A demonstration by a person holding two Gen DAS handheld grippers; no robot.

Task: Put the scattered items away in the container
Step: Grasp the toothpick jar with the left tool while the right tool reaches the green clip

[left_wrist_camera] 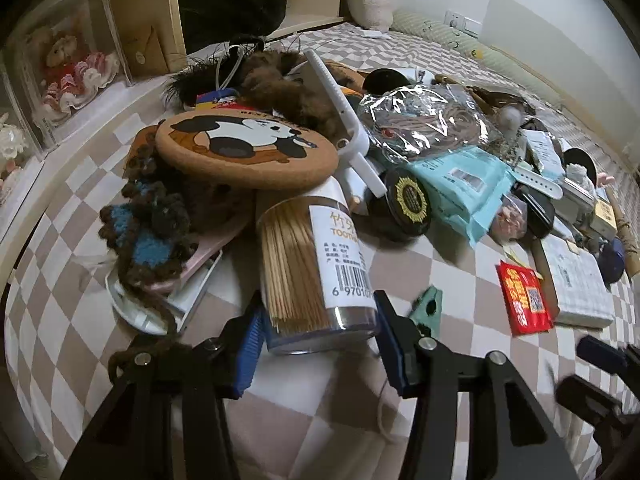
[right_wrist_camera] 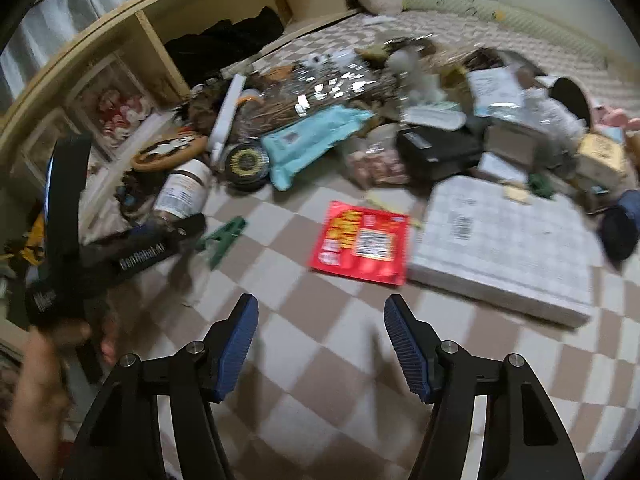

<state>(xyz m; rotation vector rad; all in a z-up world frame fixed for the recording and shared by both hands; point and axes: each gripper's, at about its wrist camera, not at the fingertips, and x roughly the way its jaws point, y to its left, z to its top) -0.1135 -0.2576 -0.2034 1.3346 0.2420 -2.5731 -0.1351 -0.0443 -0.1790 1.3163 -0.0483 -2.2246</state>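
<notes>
A clear toothpick jar [left_wrist_camera: 316, 264] lies on its side on the checkered bed cover, its base between the blue pads of my left gripper [left_wrist_camera: 320, 344]. The jaws stand at the jar's two sides; I cannot tell whether they press on it. The jar also shows in the right wrist view [right_wrist_camera: 182, 194], with the left gripper [right_wrist_camera: 160, 240] at it. My right gripper [right_wrist_camera: 320, 344] is open and empty above bare cover. A green clip [right_wrist_camera: 222, 238] and a red packet [right_wrist_camera: 362, 242] lie ahead of it. No container is clearly in view.
A heap of items lies behind: a panda cork mat [left_wrist_camera: 244, 148], a brown and blue knitted piece [left_wrist_camera: 152, 224], a round black tin [left_wrist_camera: 410, 200], a blue wipes pack [left_wrist_camera: 460, 188], a white box [right_wrist_camera: 504, 248]. A wooden shelf [right_wrist_camera: 168, 20] stands at the back left.
</notes>
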